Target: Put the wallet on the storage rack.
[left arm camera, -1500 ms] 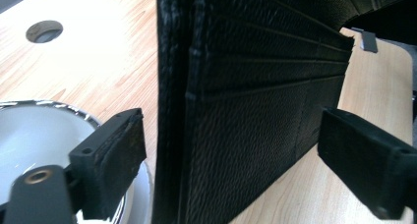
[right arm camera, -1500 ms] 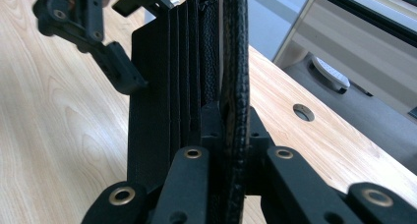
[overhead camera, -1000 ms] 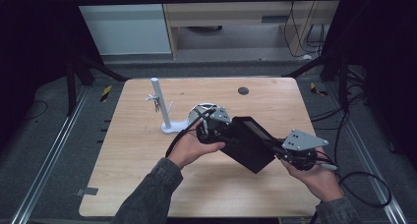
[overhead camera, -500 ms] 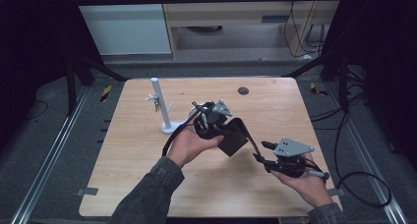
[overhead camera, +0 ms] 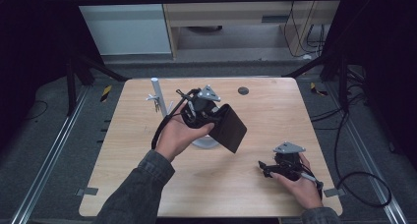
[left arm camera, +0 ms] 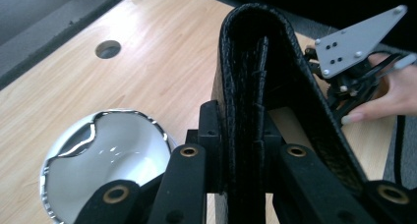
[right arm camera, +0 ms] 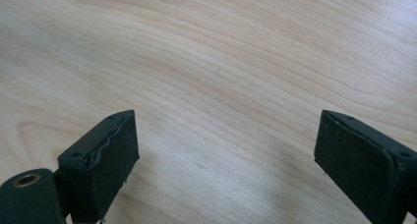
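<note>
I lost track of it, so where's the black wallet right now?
In the high view, the black wallet is held off the table at centre, clamped in the left tool, beside the chrome stand base.

High cam overhead; gripper cams close along jaws; all share table (overhead camera: 275, 111).

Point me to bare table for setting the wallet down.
Bare wood: the near-left corner of the table, and the far-right past the hole. Crowded mid-table: stand, left claw with wallet, right claw near-right.
</note>
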`<state>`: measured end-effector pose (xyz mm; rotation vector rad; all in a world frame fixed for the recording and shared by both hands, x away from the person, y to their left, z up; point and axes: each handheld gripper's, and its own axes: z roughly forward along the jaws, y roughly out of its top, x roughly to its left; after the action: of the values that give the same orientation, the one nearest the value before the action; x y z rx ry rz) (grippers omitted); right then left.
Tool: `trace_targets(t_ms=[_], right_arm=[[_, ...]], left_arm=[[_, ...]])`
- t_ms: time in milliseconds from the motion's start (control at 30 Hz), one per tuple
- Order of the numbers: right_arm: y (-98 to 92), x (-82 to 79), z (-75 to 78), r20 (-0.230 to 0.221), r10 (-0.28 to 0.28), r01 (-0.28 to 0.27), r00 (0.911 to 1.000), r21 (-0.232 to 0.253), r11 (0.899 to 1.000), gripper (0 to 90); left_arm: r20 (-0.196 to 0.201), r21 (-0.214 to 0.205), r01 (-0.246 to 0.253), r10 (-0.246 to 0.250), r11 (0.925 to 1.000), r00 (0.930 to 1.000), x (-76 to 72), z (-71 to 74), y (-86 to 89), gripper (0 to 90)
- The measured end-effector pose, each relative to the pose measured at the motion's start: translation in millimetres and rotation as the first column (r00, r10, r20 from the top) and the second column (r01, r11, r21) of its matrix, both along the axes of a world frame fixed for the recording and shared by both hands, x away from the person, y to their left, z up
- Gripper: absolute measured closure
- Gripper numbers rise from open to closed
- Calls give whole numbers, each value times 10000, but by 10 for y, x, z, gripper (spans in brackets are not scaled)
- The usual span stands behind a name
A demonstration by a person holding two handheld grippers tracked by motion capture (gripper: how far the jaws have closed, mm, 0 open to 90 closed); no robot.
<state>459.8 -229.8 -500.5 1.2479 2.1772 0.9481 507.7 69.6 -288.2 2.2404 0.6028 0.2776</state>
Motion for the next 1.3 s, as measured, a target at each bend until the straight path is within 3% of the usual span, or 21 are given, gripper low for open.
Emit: trace_targets(t_ms=[133, 300, 767, 1033, 1300], right_arm=[[-21, 68, -49, -296, -540, 540, 9981, -6, 9985, 88], [-43, 117, -88, -638, -794, 797, 9948, 28, 9968, 68], [-68, 132, -122, -561, -950, 965, 9939, 239, 9951, 21], [-79, 107, -124, -553, -1134, 1147, 9920, 202, 9932, 16], [-79, 108, -124, -558, -1134, 1147, 9920, 201, 9932, 15]], left_arm=[[86, -97, -279, 280, 9996, 9996, 23, 118, 99, 796], [96, -211, -523, 525, 9984, 9986, 57, 290, 198, 796], [490, -188, -1187, 1195, 9928, 9916, 82, 568, 352, 796], [725, -188, -1396, 1406, 9900, 9874, 34, 630, 453, 796], [693, 212, -1620, 1602, 9866, 9846, 100, 498, 512, 796]])
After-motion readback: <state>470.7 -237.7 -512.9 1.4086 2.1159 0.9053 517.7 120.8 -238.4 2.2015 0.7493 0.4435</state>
